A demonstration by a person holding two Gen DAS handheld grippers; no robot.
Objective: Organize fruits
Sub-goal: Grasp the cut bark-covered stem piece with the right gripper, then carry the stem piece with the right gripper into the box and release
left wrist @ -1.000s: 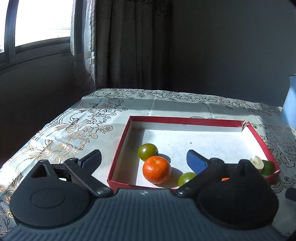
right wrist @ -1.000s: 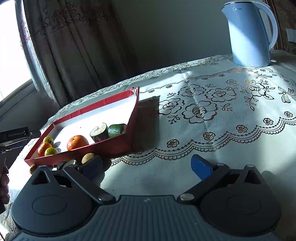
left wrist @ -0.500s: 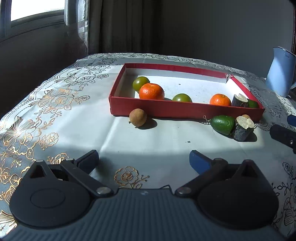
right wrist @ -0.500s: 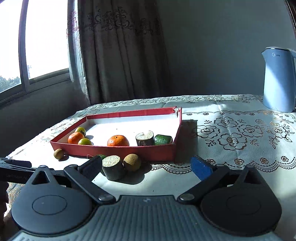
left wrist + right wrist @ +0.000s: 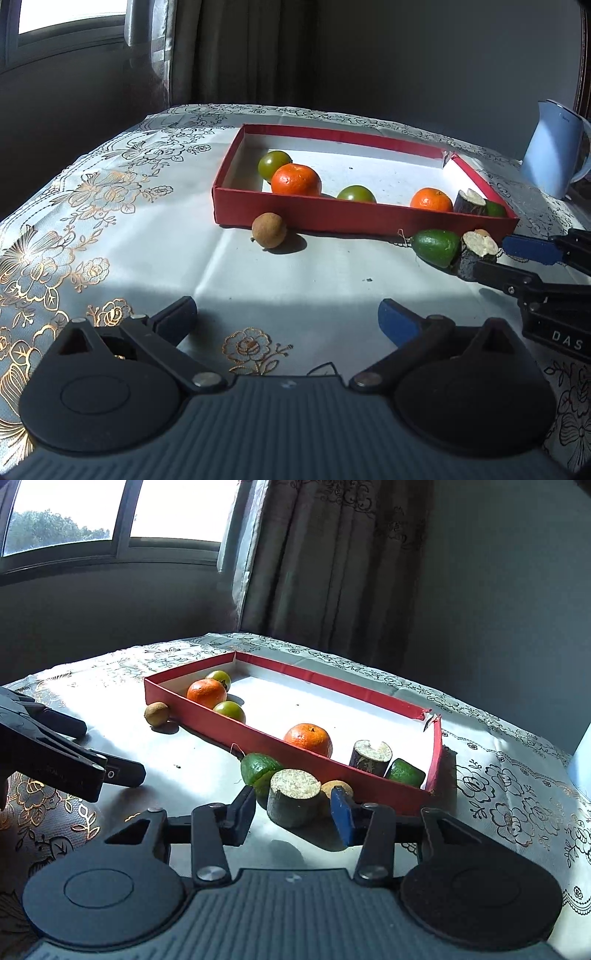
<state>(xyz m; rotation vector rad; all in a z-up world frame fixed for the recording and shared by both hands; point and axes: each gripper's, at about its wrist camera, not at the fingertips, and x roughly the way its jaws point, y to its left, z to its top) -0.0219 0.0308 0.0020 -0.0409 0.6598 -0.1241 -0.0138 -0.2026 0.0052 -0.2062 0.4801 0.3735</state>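
Note:
A red tray (image 5: 332, 215) with a white floor holds two oranges, two green round fruits, a cut cane piece (image 5: 371, 757) and a green fruit. In front of it on the cloth lie a brown fruit (image 5: 269, 229), a green fruit (image 5: 436, 247), a cane piece (image 5: 293, 797) and a second brown fruit (image 5: 337, 788). My right gripper (image 5: 293, 814) straddles the outer cane piece, its jaws closing with slim gaps still showing at both pads. It enters the left wrist view as the right gripper (image 5: 489, 256). My left gripper (image 5: 288, 317) is open over bare cloth.
A pale blue kettle (image 5: 554, 147) stands at the far right. The floral tablecloth (image 5: 110, 221) drops off at the left edge, with a window and curtain behind. The left gripper (image 5: 114, 751) reaches in from the left of the right wrist view.
The left gripper pulled back from over the tray and sank, then held still. The right gripper rolled level, came up to the outer cane piece and narrowed its jaws around it.

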